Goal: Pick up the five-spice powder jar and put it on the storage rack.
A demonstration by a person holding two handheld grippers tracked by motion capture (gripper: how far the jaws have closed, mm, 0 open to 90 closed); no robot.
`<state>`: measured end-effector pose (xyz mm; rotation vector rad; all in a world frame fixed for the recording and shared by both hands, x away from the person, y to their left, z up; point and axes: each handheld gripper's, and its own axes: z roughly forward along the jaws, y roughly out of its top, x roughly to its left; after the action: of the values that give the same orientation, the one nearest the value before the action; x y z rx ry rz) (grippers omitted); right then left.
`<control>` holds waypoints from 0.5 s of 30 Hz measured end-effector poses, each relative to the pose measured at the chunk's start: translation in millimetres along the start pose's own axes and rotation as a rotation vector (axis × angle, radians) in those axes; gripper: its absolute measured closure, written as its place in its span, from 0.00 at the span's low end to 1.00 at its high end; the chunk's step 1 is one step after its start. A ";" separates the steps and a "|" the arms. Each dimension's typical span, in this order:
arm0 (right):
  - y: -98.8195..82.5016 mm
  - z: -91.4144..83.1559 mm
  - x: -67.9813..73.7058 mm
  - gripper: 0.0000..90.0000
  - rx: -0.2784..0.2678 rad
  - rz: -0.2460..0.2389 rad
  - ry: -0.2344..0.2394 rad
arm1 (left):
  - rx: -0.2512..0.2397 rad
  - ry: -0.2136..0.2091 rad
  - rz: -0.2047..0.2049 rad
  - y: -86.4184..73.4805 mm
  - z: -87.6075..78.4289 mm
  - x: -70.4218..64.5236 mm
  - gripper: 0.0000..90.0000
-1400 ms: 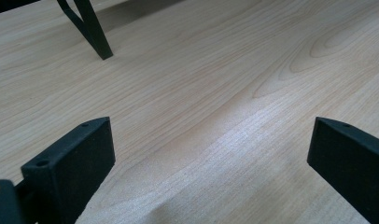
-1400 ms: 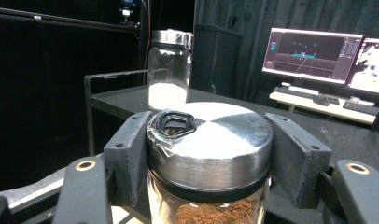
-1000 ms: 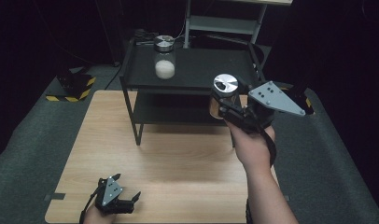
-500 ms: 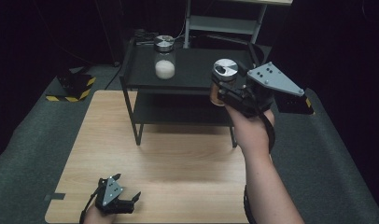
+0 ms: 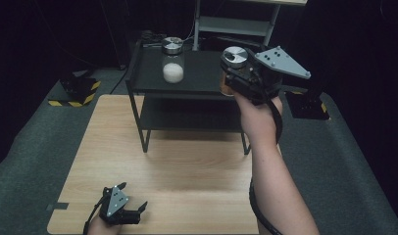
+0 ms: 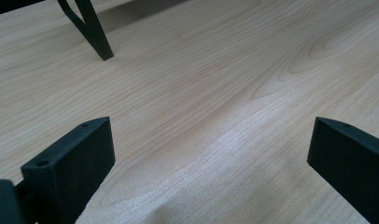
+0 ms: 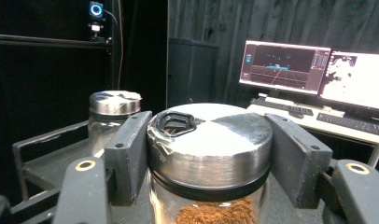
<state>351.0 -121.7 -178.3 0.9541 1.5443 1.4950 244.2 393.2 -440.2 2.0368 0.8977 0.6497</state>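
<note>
Black jaws of my right gripper [image 7: 208,154] clamp the brushed-steel lid of a round glass jar holding brown powder [image 7: 211,154]; I hold it above the right end of the black metal shelf rack [image 5: 153,81], clear of its top tray. A second glass jar with white powder and the same steel lid [image 5: 172,61] already stands on that tray, well to the left of mine. So, as I judge it, one jar is placed, and mine has yet to be lowered and released. My left gripper [image 5: 133,211] rests with its jaws wide and empty on the pale wooden table [image 5: 197,166], in front of the rack.
</note>
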 end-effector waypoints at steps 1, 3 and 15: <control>0.1 2.4 -0.6 0.39 0.003 0.003 0.000 | 0.000 -0.001 -0.001 0.1 0.1 0.1 0.01; 0.0 7.7 -0.9 0.39 0.007 0.009 -0.006 | -0.002 -0.002 -0.001 -0.4 -0.1 0.3 0.01; -2.3 37.7 -3.3 0.39 0.033 -0.005 -0.033 | -0.014 -0.001 -0.005 -2.6 -1.0 0.0 0.01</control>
<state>386.5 -108.8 -181.1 0.9885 1.5504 1.4478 242.5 394.7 -441.9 2.0211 0.8950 0.6501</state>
